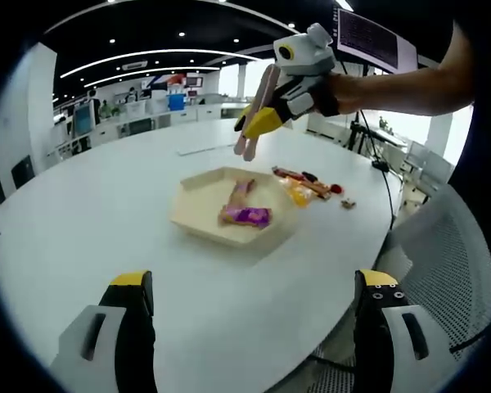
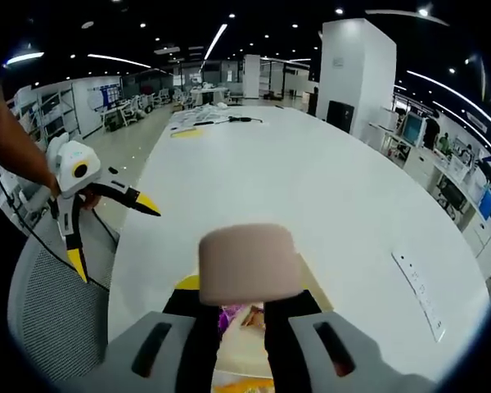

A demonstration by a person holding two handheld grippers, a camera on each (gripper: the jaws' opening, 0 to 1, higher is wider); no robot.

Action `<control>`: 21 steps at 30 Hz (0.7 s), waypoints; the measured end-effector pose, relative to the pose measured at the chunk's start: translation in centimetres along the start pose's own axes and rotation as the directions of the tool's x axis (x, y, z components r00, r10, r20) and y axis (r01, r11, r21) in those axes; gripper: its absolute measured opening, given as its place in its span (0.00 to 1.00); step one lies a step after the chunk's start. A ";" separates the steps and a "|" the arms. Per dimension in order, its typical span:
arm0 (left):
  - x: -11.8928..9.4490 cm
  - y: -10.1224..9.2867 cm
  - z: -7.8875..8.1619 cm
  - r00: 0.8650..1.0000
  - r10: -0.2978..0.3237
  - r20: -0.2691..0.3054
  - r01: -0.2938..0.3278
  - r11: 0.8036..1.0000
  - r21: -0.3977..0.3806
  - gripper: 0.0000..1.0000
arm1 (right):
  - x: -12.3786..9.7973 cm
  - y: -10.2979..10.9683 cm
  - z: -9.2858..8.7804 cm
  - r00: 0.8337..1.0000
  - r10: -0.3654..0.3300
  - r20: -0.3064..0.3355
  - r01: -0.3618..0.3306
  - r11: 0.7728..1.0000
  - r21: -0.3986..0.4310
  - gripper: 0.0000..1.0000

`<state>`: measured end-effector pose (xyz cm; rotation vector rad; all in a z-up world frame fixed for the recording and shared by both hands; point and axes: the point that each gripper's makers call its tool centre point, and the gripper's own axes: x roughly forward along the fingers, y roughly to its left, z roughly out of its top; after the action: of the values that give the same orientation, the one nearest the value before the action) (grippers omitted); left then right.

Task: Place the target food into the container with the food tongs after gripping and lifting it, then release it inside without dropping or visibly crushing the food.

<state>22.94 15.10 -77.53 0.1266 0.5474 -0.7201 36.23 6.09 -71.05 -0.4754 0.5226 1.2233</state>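
Above the far rim of the tray (image 1: 198,214), as seen in the left gripper view, my right gripper (image 1: 266,121) hangs clamped on the food tongs (image 1: 256,115), whose pink arms point down toward the table (image 1: 82,221). I cannot tell whether the tong tips are parted. The tray already holds a purple-wrapped snack (image 1: 247,216) with a paler piece beside it. The remaining snacks (image 1: 309,187) lie on the bare table just beyond the tray's right edge, strung in a row running away from the tray. Judgement: the next target sits among those, below and to the right of the tong tips, so the right gripper is the nearer one. In the right gripper view, the tongs' blunt end (image 2: 248,264) stands between my jaws, with the tray partly visible underneath. My left gripper (image 2: 114,237) is spread wide, holding nothing, off the table edge over the mesh chair (image 2: 53,315).
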 end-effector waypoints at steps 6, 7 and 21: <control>0.0 0.0 -0.1 1.000 -0.001 -0.003 0.001 1.000 0.002 0.99 | -0.4 -0.1 0.3 1.000 -0.004 0.007 0.004 1.000 -0.004 0.20; 0.0 0.0 -0.1 1.000 0.000 -0.002 0.001 1.000 0.002 0.99 | -0.5 0.0 0.4 1.000 -0.004 0.007 0.004 1.000 -0.004 0.20; -0.2 -0.1 0.7 1.000 0.004 0.030 -0.004 1.000 0.011 1.00 | -3.1 -0.6 0.4 0.999 -0.043 0.014 0.043 0.999 -0.010 0.20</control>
<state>23.08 14.93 -76.81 0.1270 0.5149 -0.7203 36.07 3.82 -68.78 -0.4844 0.4921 1.1877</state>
